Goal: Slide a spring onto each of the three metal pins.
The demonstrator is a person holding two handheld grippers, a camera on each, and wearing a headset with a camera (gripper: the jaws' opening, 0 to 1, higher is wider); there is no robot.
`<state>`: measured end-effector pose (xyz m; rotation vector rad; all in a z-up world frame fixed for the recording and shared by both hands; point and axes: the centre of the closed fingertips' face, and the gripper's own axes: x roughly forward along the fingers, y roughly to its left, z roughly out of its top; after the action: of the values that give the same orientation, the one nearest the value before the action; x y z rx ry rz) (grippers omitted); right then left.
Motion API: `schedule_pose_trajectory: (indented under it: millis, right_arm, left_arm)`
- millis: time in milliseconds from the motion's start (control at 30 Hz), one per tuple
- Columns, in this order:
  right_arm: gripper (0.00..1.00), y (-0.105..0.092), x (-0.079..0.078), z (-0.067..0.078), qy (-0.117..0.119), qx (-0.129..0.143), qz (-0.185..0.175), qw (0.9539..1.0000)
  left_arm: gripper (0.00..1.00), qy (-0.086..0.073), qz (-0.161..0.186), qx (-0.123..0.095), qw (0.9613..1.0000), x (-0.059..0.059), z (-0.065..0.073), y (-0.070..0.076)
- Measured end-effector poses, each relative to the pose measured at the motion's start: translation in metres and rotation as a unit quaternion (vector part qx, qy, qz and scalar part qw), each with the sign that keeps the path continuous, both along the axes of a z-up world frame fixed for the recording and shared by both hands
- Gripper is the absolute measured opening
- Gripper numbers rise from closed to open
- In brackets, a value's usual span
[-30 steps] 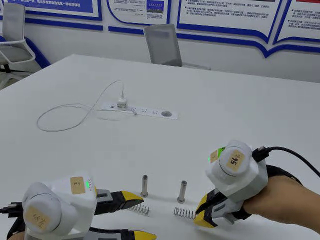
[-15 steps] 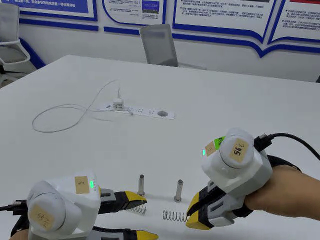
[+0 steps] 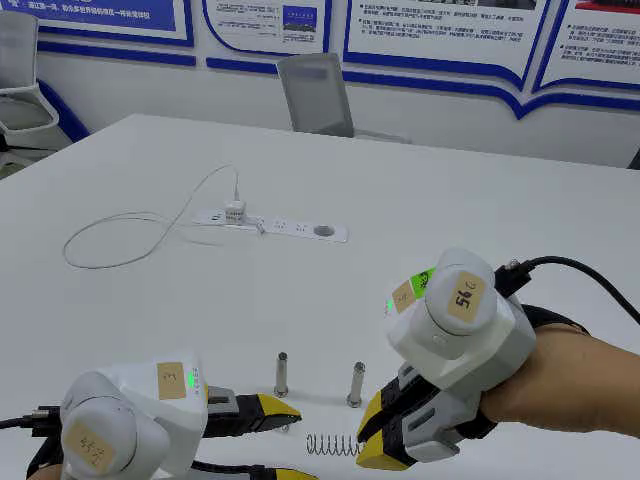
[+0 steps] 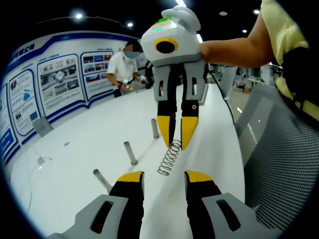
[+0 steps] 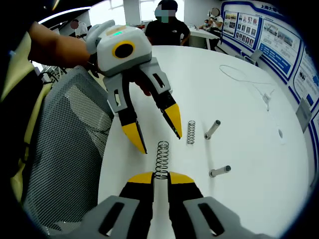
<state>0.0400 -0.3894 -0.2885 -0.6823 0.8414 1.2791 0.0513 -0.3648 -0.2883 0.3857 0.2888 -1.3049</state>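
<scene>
Springs came to two in my right gripper view. One spring (image 5: 162,157) was pinched by its near end between the fingers (image 5: 143,179) of my right gripper (image 5: 160,178), which were drawn narrow around it. A second spring (image 5: 191,132) lay loose on the white bench (image 5: 239,89), just beyond the held one and beside a pin.

Metal pins (image 4: 130,153) came to three in my left gripper view, standing in a row well apart from one another. Two of them stood upright in the head view, just behind the held spring.

The held spring reached out from my right fingertips toward my left gripper (image 4: 164,178), low over the bench. I could not tell whether it touched the surface. Its free end sat just ahead of the gap between my left fingers (image 4: 130,180), which were spread wide and held nothing. My two grippers faced each other tip to tip, with that spring between them.

Farther back on the bench lay one white power strip (image 3: 285,226) with one thin cable (image 3: 110,235) looping off to its left. One grey chair (image 3: 313,92) stood at the far edge.
</scene>
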Motion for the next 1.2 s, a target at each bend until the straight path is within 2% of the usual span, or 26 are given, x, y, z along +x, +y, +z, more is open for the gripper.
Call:
schedule_pose_trajectory:
  millis: [433, 733, 900, 1200]
  right_arm:
    - [0.11, 0.004, -0.007, 0.001, 0.006, -0.003, 0.013, 0.9999]
    - [0.11, 0.006, -0.01, 0.002, 0.009, -0.005, 0.019, 0.9998]
    - [0.11, 0.007, -0.01, 0.006, 0.005, -0.003, 0.02, 0.9998]
    - [0.11, 0.011, -0.008, 0.014, -0.009, 0.003, 0.021, 0.9997]
  left_arm:
    - [0.24, -0.003, -0.015, 0.003, 0.9999, -0.007, 0.0, -0.005]
    - [0.16, 0.001, -0.02, 0.006, 0.9998, -0.01, -0.002, -0.005]
    - [0.13, 0.001, -0.018, 0.009, 0.9998, -0.01, -0.002, -0.005]
    - [0.12, 0.004, -0.011, 0.01, 0.9999, -0.009, -0.003, -0.004]
